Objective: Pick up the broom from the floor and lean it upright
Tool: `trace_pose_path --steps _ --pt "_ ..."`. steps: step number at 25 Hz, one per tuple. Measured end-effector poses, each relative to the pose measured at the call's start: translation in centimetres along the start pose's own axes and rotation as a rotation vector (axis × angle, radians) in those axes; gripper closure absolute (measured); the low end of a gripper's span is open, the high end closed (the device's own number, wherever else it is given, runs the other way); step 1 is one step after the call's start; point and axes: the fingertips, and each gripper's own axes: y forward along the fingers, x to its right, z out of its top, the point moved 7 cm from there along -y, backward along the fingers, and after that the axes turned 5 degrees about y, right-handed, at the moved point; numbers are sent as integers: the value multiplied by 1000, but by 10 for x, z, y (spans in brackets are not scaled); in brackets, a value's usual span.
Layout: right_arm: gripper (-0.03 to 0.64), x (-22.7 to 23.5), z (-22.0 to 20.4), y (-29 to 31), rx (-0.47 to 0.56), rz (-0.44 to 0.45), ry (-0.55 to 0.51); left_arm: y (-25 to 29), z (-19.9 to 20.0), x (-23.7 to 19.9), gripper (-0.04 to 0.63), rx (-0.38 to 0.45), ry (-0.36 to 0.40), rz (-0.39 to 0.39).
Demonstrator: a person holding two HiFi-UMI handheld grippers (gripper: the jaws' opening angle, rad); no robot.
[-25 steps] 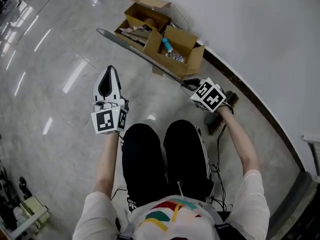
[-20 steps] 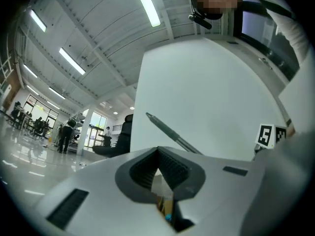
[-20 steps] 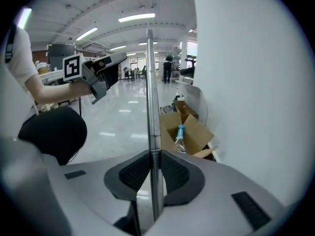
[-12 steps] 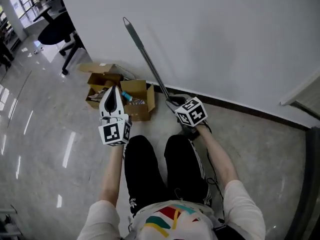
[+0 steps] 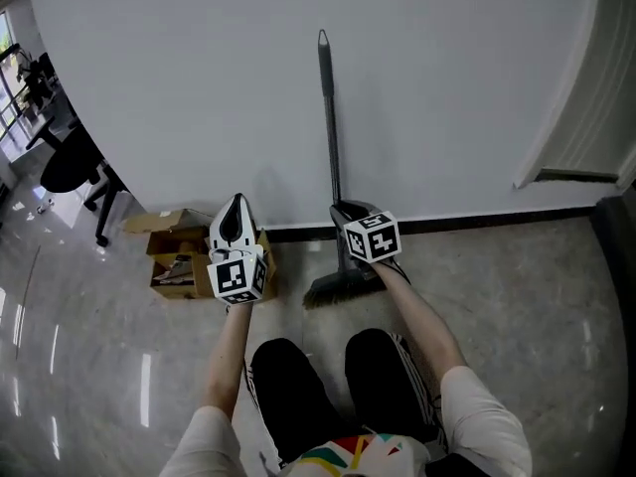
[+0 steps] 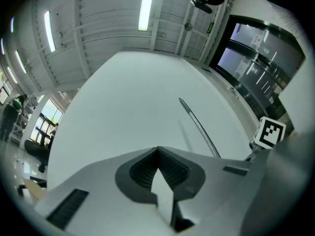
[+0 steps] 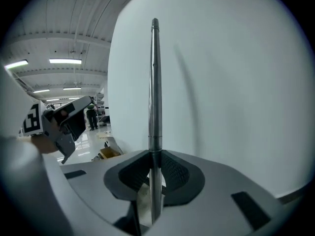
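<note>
The broom stands nearly upright in front of the white wall, its grey metal handle (image 5: 327, 117) pointing up and its dark bristles (image 5: 333, 286) on the floor. My right gripper (image 5: 345, 214) is shut on the handle low down, just above the head. In the right gripper view the handle (image 7: 155, 82) runs straight up out of the jaws (image 7: 155, 154). To the broom's left, my left gripper (image 5: 236, 200) hangs shut and empty, raised and pointing at the wall. The left gripper view shows its closed jaws (image 6: 157, 151) and the handle (image 6: 199, 127) off to the right.
Open cardboard boxes (image 5: 174, 256) with rubbish sit on the floor by the wall at the left. Further left is a black office chair (image 5: 75, 167). A dark baseboard (image 5: 477, 222) runs along the wall. A white panel (image 5: 576, 117) stands at the right.
The broom has swung from lying on the floor beside the boxes to standing upright at the wall, carried by the right gripper. Both grippers have risen and the left now points upward.
</note>
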Motion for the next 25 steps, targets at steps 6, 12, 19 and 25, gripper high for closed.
trace_pose_path --steps 6,12,19,25 --pt "535 28 9 21 63 -26 19 41 -61 76 551 33 -28 -108" --pt "535 42 14 17 73 -111 -14 48 -72 119 551 -5 -122 -60" --pt "536 78 23 -1 31 -194 0 53 -71 143 551 -36 -193 -68" --pt "535 105 25 -5 -96 -255 29 51 -94 169 551 -93 -143 -163"
